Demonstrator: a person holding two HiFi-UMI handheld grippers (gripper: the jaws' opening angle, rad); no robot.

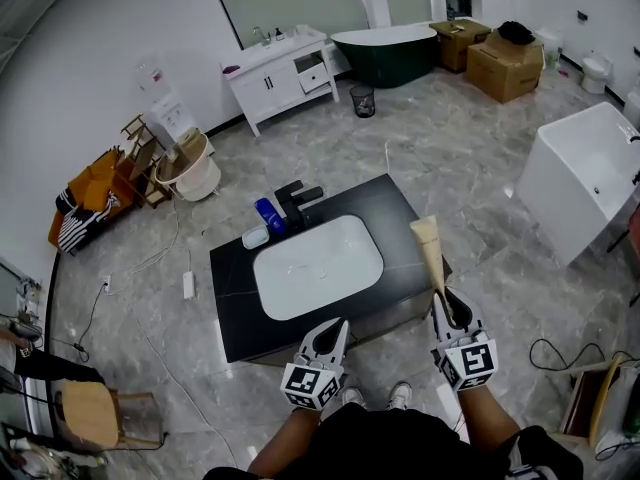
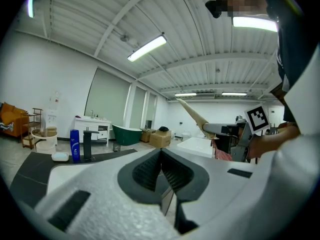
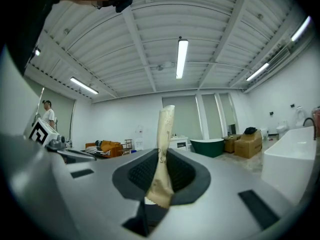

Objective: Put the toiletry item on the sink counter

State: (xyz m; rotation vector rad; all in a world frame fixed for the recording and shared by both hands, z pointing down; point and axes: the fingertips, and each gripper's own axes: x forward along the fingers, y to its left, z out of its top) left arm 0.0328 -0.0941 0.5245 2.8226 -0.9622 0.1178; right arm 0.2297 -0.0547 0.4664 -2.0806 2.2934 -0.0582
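The toiletry item is a beige tube (image 1: 430, 248), held upright with my right gripper (image 1: 447, 303) shut on its lower end, just off the right front corner of the black sink counter (image 1: 235, 288). In the right gripper view the tube (image 3: 165, 129) rises from between the pads of the right gripper (image 3: 162, 171). My left gripper (image 1: 332, 330) hangs at the counter's front edge, its jaws together and empty; the left gripper view shows its tips (image 2: 161, 156) closed and the tube (image 2: 192, 115) off to the right. The white basin (image 1: 315, 263) fills the counter's middle.
A blue bottle (image 1: 268, 215), a black faucet (image 1: 295, 200) and a soap dish (image 1: 255, 237) stand at the counter's back left. A white bathtub (image 1: 590, 173) is at right. A green tub (image 1: 385, 53), white vanity (image 1: 285, 73) and boxes (image 1: 505, 63) are farther off.
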